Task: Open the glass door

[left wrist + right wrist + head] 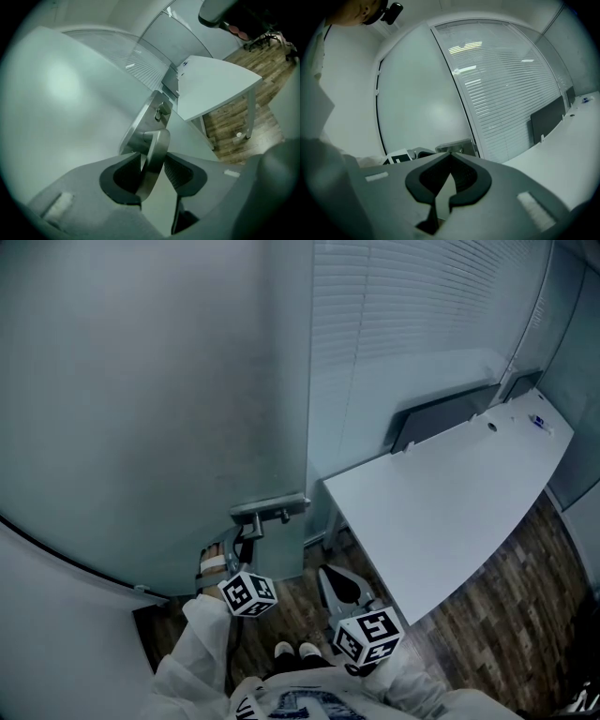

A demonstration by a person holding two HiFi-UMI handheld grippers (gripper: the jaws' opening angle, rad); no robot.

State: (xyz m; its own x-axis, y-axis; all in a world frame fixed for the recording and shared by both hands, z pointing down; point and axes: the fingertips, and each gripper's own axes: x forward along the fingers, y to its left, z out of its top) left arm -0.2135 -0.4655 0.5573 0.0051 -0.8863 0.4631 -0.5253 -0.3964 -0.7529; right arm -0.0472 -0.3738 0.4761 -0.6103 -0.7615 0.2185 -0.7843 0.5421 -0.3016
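Metal door handle (157, 140), long axis along left hand-held gripper (151, 157), between open jaws.

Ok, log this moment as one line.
left gripper: open, door handle between jaws | right gripper: shut, empty

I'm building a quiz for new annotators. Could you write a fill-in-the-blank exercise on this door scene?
1. The left tool has the glass door's metal ____ between its jaws.
2. The right tool, jaws together, holds ____.
3. The desk beside the door is coloured ____.
4. The floor is made of ____.

Missing words: handle; nothing; white; wood.
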